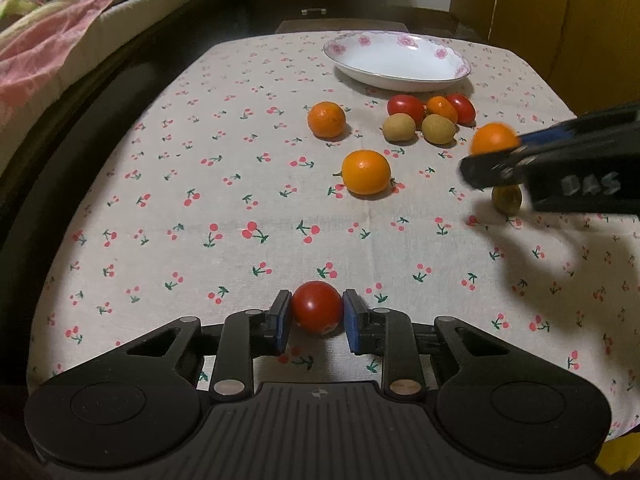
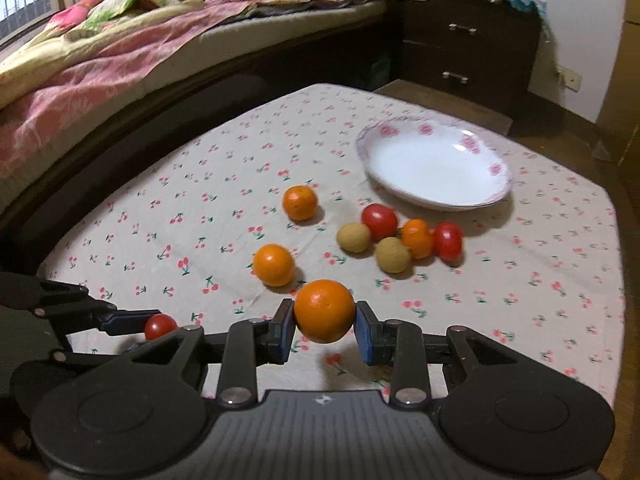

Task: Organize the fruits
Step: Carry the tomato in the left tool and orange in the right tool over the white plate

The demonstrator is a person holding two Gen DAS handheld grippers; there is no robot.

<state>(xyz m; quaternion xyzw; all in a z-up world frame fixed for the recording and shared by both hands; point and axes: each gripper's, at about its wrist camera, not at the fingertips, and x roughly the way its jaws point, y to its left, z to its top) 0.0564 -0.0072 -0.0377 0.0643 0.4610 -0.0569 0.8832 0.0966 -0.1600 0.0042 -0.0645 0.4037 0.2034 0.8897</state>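
Nearest to you, your left gripper has closed its blue pads on a small red tomato, which sits low against the cherry-print tablecloth; whether it has left the cloth you cannot tell from here. Your right gripper is clamped on an orange, and the gap and shadow beneath it suggest the fruit is clear of the table. Both tongs are nearly as closed as the fruit allows, each with one piece between its pads.

Just beyond, two more oranges lie apart on the cloth. One small brownish fruit rests alone, partly hidden under your right gripper in the left view. Farther on, a tight cluster sits close together: two red tomatoes, a small orange fruit between them, and two tan round fruits in front. Behind the cluster, at the far side of the table, stands the flower-rimmed white dish, with nothing in it.

You look to be at the pick-up step, with sorting barely begun. The likely next move is to carry both pieces over the cluster to the dish. Lift high enough not to knock the cluster, lower each fruit close to the dish floor before you let go, and keep your two hands from crossing.
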